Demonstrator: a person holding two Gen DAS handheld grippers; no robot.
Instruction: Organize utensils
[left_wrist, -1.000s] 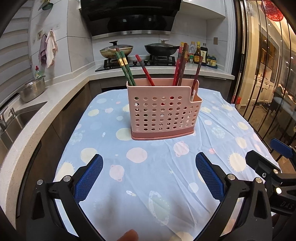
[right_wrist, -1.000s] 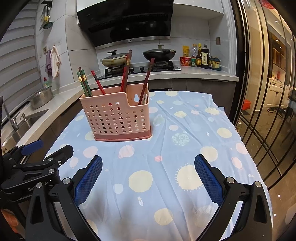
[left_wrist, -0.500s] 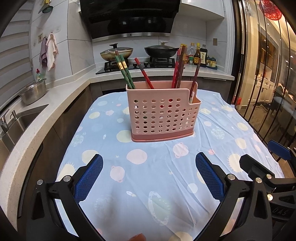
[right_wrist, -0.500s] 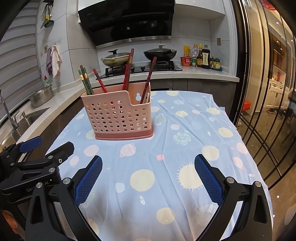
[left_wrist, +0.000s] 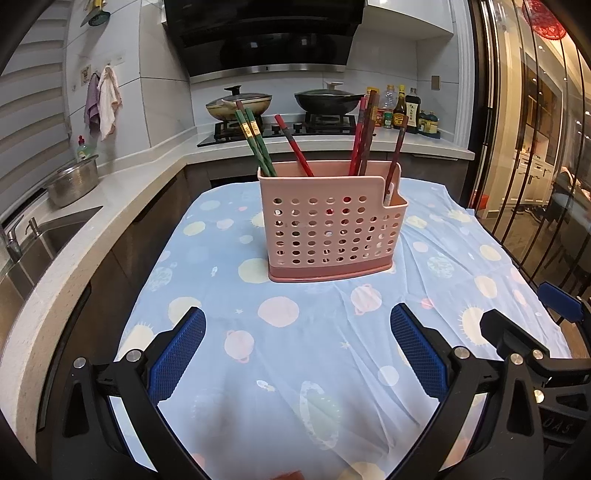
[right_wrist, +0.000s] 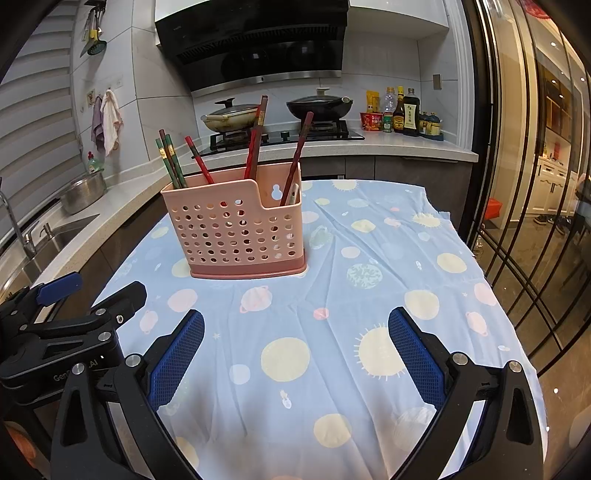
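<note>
Both views have risen and drawn back a little from the holder. The right gripper sits lower in the left view.

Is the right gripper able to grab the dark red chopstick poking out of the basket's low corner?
Probably yes. The right gripper is open, only bare tablecloth lies ahead, and the chopstick stands well above the pink basket.

"Gen" and "AI" (partial), left gripper

White-tiled walls; black range hood above gas hob; sink left; glass partition right.
</note>
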